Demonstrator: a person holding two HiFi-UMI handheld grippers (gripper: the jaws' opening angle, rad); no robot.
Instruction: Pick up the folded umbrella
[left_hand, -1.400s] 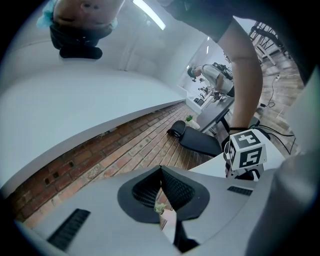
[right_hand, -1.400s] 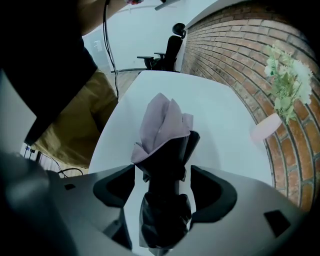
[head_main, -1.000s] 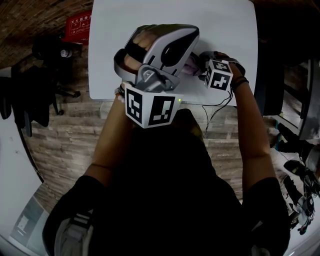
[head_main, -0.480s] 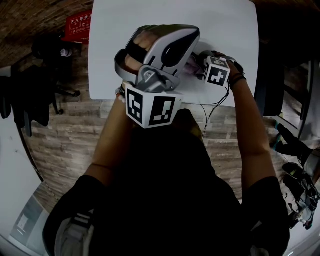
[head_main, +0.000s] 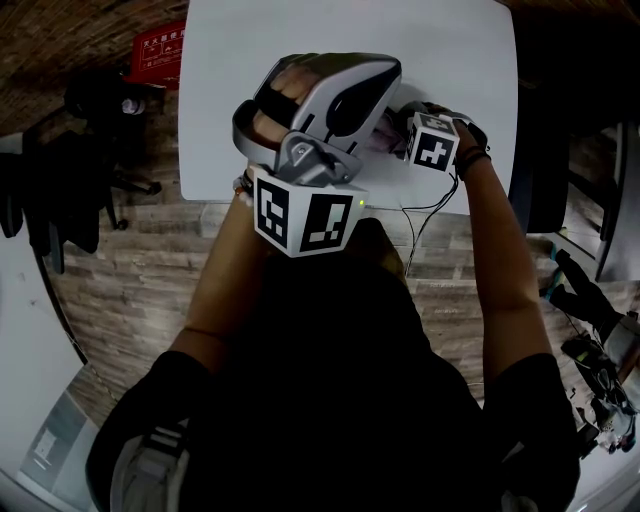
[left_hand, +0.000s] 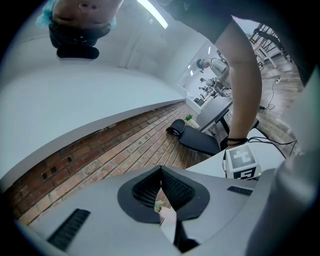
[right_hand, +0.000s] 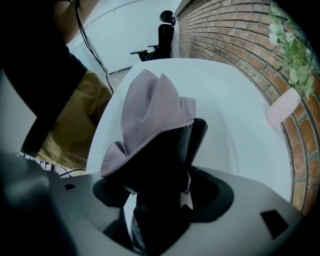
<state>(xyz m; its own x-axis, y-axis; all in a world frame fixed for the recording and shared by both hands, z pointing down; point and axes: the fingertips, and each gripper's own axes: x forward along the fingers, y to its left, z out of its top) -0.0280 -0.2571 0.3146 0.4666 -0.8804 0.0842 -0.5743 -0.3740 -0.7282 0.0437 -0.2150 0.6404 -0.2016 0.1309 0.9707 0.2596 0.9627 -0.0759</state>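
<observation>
At left, left gripper (left_hand: 160, 172): jaws closed together, nothing between them. It is held close under the head camera, a little lower and more right vs 1 s ago.
Table (head_main: 250, 80): white, both grippers over its near part.
Folded umbrella (right_hand: 150, 105): lilac and black cloth, standing up between the jaws of right gripper (right_hand: 162, 160). I cannot tell if it is already off the table.
Right gripper: clamped on the umbrella. Its marker cube (head_main: 433, 142) went slightly up and left since 1 s ago, w/ almost no change in last 0.5 s.
Meaning for task: grip looks secured, lift prob. only starting — what remains is to raise it clear.
</observation>
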